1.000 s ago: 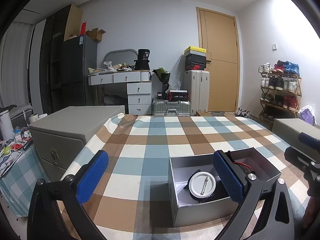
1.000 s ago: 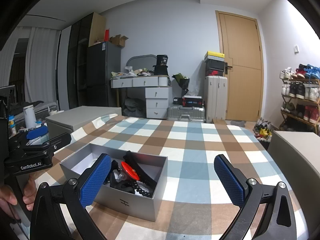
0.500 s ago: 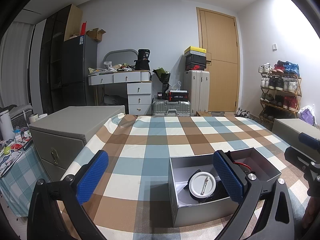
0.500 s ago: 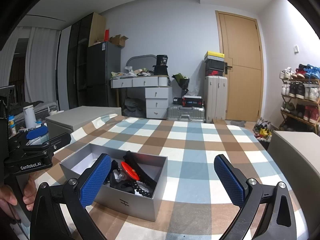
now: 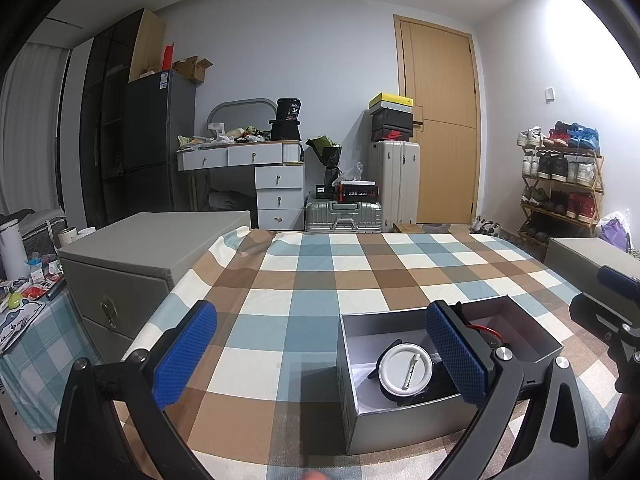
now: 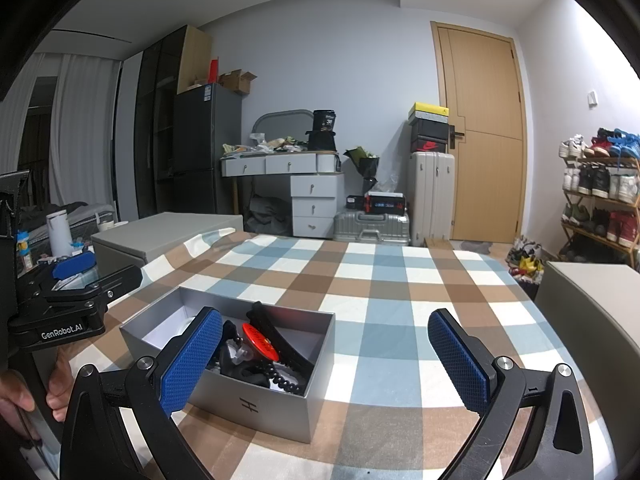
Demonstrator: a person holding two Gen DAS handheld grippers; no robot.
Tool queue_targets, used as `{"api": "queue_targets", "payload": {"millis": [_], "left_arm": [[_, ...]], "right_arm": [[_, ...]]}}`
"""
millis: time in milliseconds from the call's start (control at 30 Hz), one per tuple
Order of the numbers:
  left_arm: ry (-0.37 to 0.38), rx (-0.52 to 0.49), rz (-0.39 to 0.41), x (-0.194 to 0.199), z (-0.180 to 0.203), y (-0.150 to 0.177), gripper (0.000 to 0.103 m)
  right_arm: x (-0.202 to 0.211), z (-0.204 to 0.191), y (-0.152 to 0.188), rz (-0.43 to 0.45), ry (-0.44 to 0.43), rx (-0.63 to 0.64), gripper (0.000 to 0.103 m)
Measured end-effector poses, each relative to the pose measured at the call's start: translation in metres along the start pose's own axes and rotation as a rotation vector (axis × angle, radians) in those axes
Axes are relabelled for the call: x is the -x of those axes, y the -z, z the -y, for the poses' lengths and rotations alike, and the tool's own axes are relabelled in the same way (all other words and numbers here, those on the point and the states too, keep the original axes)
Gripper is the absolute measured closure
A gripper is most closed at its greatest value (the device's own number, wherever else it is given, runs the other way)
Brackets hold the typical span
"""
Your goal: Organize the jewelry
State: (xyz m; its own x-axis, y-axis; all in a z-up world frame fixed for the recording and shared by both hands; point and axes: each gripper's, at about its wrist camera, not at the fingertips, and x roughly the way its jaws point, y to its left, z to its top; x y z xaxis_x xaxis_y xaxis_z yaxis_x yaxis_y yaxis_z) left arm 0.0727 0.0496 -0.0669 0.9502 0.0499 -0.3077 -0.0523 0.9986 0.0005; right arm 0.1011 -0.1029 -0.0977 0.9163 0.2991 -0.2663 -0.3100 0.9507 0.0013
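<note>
An open grey box stands on the checked tablecloth; it also shows in the right wrist view. Inside lie a round white case, a red disc, black straps and a string of black beads. My left gripper is open and empty, just left of and above the box's near side. My right gripper is open and empty, above the box's right front corner. The left gripper's body shows at the left of the right wrist view.
The checked tablecloth covers the table. A grey drawer cabinet stands at the table's left, another grey cabinet at its right. Beyond are a desk, suitcases, a door and a shoe rack.
</note>
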Motion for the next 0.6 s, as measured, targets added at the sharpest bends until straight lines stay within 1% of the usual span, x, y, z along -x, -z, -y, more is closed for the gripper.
{"api": "queue_targets", "payload": {"millis": [600], "left_arm": [[0.000, 0.000, 0.000, 0.0000, 0.0001, 0.0001, 0.001]], "right_arm": [[0.0000, -0.0001, 0.0002, 0.000, 0.000, 0.000, 0.000]]}}
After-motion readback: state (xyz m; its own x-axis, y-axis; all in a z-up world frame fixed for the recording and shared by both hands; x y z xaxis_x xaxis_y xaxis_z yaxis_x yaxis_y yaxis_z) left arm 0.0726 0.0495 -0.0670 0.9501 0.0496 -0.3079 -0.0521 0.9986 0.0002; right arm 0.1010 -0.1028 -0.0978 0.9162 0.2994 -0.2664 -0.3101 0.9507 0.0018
